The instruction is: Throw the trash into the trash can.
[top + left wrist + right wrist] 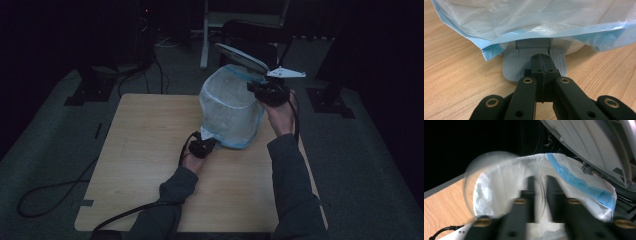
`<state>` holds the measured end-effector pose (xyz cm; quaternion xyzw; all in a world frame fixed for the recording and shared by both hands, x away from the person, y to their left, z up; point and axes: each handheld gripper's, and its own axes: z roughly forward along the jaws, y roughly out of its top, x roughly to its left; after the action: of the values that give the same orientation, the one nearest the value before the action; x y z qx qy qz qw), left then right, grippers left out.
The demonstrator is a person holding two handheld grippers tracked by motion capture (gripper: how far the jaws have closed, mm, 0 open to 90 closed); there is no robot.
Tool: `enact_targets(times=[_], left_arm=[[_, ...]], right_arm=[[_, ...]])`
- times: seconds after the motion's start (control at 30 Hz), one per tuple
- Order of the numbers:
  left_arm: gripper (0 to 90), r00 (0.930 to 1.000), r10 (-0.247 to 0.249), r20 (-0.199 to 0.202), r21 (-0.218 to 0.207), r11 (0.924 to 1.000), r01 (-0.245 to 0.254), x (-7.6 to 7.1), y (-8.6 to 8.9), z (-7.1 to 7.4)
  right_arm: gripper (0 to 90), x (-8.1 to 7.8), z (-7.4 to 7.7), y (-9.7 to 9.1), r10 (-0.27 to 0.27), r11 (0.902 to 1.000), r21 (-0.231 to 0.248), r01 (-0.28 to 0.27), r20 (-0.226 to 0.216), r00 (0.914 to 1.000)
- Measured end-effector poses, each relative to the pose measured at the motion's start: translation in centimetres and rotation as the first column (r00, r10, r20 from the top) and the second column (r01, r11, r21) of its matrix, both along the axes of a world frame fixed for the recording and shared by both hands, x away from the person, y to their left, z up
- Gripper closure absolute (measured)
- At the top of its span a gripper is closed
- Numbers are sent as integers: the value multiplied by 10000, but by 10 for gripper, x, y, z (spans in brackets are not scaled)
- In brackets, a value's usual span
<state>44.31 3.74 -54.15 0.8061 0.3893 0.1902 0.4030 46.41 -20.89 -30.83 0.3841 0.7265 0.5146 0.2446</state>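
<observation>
While my left gripper [541, 65], jaws pressed together, holds down the grey pedal [534, 65] of the bin [231, 107] at the table's [145, 150] middle, the lid [241, 57] stands raised. My right gripper [264, 91], nearer the rim, has its jaws parted at the liner bag's [574, 177] upper edge, the bag directly ahead; no pinch on it is visible.

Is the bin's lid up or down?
Up: the lid tilts open above the bag-lined bin, with the left gripper on the pedal.

a lined bin [231, 112] stands on the table [145, 150], its pedal [511, 66] at the near side.
</observation>
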Motion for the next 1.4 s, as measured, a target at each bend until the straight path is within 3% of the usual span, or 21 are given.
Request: enact_targets(times=[0.13, 0.33, 0.5, 0.7, 0.87, 1.07, 1.4], left_arm=[[900, 10000, 0, -8, -7, 10000, 0, 0, 0, 0], [900, 10000, 1, -12, -13, 10000, -1, 0, 0, 0], [900, 10000, 5, -11, -16, 10000, -5, 0, 0, 0], [900, 10000, 6, -23, -20, 10000, -7, 0, 0, 0], [900, 10000, 5, -30, -33, 10000, -5, 0, 0, 0], [900, 10000, 8, -33, -49, 10000, -9, 0, 0, 0], [900, 10000, 15, -46, -86, 10000, -15, 0, 0, 0]], right_arm=[[529, -3, 2, -3, -143, 9999, 87, 143, 74, 9999], [521, -15, 1, -5, -259, 9990, -352, 271, 339, 9991], [516, -30, -11, -9, -316, 9982, -494, 335, 378, 9988], [516, -64, -35, -13, -216, 9978, -616, 248, 508, 9985], [514, -81, -49, -12, -43, 9970, -771, 85, 550, 9985], [512, -92, -59, -10, 246, 9936, -1112, -174, 635, 9977], [507, -101, -73, -11, 215, 9914, -1298, -156, 439, 9988]])
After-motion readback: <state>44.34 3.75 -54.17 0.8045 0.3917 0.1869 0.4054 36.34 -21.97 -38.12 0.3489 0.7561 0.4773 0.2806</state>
